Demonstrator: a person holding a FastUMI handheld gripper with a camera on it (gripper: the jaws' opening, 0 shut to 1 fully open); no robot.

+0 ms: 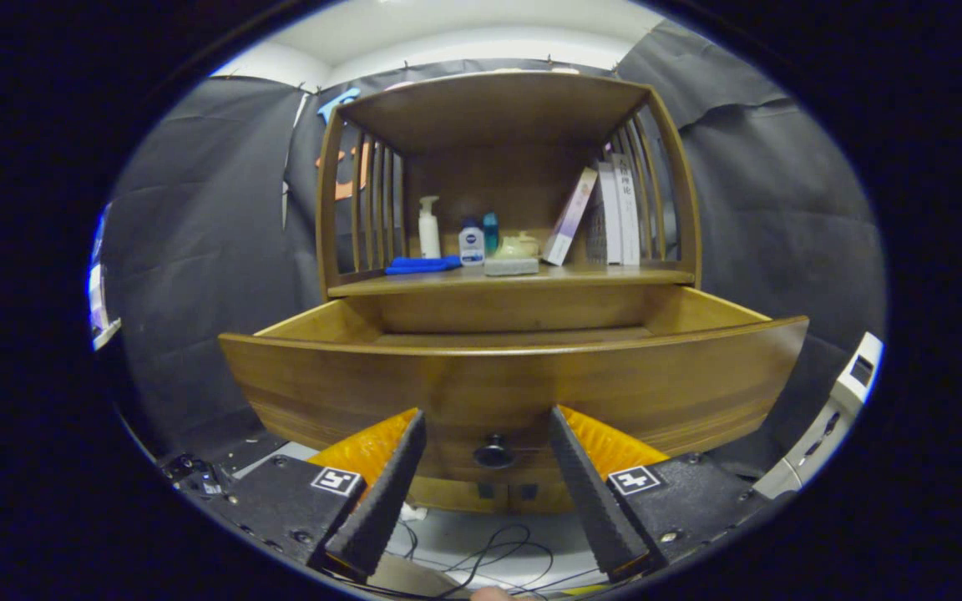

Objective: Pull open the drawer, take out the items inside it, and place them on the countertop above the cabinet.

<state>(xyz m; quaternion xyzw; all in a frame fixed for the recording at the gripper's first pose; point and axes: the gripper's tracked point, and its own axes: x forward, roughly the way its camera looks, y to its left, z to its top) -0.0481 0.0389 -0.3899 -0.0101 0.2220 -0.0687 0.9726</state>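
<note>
The drawer (514, 367) stands pulled well out from the cabinet (506, 167); its front panel faces the camera and the dark round knob (493, 452) sits low on that panel. The gripper (487, 426) is spread wide and holds nothing: the knob lies in the gap between the two fingers (381, 492), touched by neither.

Drawer interior: hidden behind the front panel from this low angle. Only the far inner wall and the side walls show. Whether any items lie inside cannot be told.

Countertop (523, 278), directly above the drawer: already carries a blue cloth (422, 265), a white pump bottle (428, 227), a small white-and-blue bottle (471, 244), a teal bottle (490, 230), a pale teapot (518, 245) on a grey block, and books (615, 213) leaning at the right.

Judged step: opening appears done; reaching over the front panel into the drawer comes next.

Risks from here:
- Gripper sits below the drawer's top edge. Pushing forward without lifting first would strike the panel and could shove the drawer back in.
- Contents are unseen, so a blind reach may miss or knock them.
- Free room on the countertop is mostly its front strip. A careless placement could tip a bottle or the leaning books.
- Loose cables (489, 559) lie beneath the fingers and could snag.
</note>
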